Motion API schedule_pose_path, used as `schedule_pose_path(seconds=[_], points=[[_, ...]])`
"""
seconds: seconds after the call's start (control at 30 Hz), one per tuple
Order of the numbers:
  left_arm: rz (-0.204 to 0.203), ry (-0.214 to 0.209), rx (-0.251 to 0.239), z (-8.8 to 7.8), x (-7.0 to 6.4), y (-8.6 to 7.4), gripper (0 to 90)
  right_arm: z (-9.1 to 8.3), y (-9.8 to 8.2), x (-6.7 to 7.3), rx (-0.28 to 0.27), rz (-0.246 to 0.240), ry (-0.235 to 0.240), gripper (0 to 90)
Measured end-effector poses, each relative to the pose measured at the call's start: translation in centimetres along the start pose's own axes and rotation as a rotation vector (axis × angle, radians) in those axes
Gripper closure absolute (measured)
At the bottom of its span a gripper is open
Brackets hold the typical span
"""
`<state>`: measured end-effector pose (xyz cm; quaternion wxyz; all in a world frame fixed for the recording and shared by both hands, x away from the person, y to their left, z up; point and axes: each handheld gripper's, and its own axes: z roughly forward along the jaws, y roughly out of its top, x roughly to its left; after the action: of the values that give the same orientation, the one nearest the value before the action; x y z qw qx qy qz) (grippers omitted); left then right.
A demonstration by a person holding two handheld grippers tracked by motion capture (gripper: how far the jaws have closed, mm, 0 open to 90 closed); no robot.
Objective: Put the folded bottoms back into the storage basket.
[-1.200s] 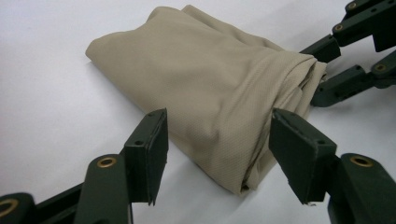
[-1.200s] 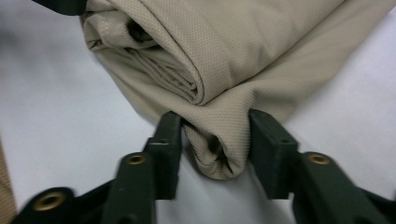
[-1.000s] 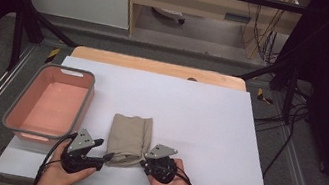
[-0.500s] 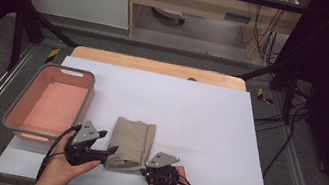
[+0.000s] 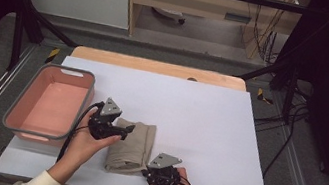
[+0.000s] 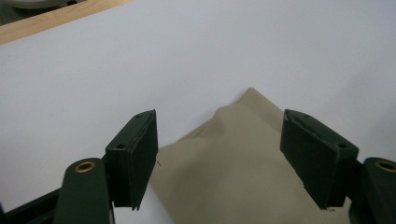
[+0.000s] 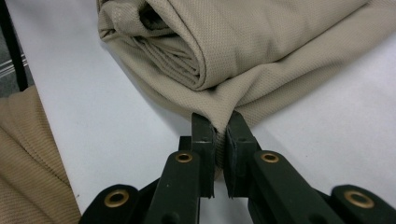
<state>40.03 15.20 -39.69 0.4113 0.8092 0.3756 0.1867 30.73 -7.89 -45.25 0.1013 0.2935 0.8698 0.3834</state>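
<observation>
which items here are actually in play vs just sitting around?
In play:
- folded beige cloth
- right gripper, shut on the cloth's near edge
- left gripper, open over the cloth

Lying about:
- pink bin, left on the table, untouched
- cables on the floor

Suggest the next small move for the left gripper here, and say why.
Probably lower and close the left gripper on the beige cloth's far edge. Its jaws stand open astride that edge, while the right gripper is shut on the near edge; then both could lift it, perhaps toward the pink bin.
</observation>
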Motion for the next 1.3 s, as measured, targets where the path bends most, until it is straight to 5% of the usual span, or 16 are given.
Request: schedule_pose_path(seconds=[0.23,0.63,1.3], points=[[0.000,0.009,0.023,1.7,0.5,0.6,23.6,0.0,0.0,0.0,0.001,-0.002,-0.001,85.0],[-0.058,0.008,0.048,3.6,2.0,0.8,25.0,0.0,0.0,0.0,0.002,-0.005,-0.002,85.1],[-0.081,0.025,0.104,4.1,3.3,0.1,30.7,0.0,-0.1,-0.1,-0.001,0.004,0.004,84.9]])
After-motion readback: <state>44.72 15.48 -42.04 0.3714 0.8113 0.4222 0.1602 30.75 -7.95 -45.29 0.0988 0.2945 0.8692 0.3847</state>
